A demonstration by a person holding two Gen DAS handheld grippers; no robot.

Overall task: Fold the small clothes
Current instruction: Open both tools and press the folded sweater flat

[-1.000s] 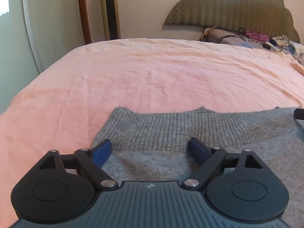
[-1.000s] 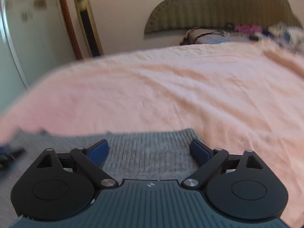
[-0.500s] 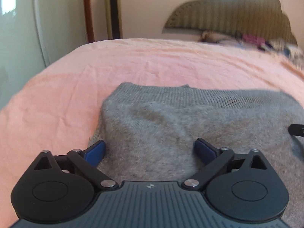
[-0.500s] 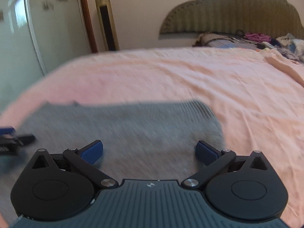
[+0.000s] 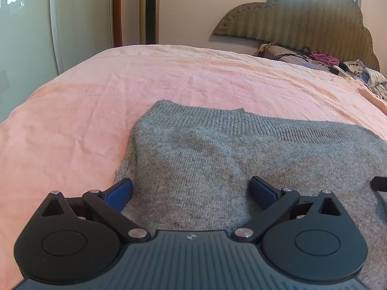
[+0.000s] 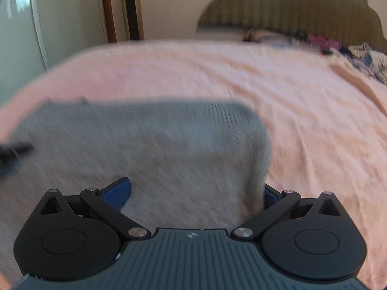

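Observation:
A grey knit garment lies flat on the pink bed sheet, its ribbed hem at the far side. My left gripper is open, low over the garment's left near part, with its left fingertip at the garment's left edge. In the right wrist view, blurred by motion, the garment fills the lower left. My right gripper is open over its right near part, and the cloth's right edge hides part of the right pad. Neither gripper holds anything.
A green padded headboard stands at the far right with a pile of clothes and cables in front of it. A gold tower fan and a white wardrobe door stand beyond the bed's far left corner.
Both grippers have pulled back toward the near side over the garment, so more grey cloth shows ahead of them. Both stayed open. The right view is still blurred by motion.

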